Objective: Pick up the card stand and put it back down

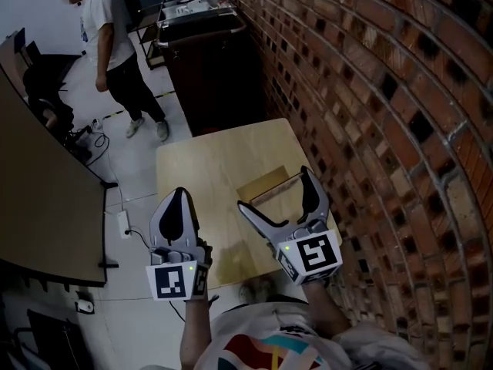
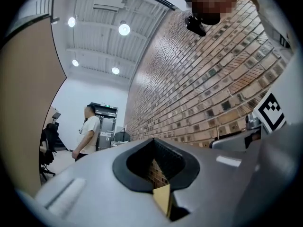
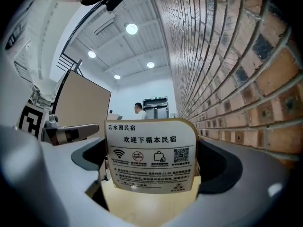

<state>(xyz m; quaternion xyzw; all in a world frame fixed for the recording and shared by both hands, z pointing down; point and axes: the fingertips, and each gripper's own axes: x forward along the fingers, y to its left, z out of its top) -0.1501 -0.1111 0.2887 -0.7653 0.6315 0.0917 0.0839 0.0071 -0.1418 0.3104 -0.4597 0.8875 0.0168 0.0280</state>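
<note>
A pale wooden table (image 1: 199,177) stands beside a brick wall (image 1: 362,91), the card stand (image 1: 267,185) at its near right.

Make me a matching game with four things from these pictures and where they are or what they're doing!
Things:
1. card stand
2. left gripper
3. person in a white shirt
4. brick wall

Places or states:
A. jaws together, holding nothing
B. runs along the right side of the table
C. between the jaws of the right gripper
D. standing on the floor beyond the table

Pairs: 1-C, 2-A, 3-D, 4-B
</note>
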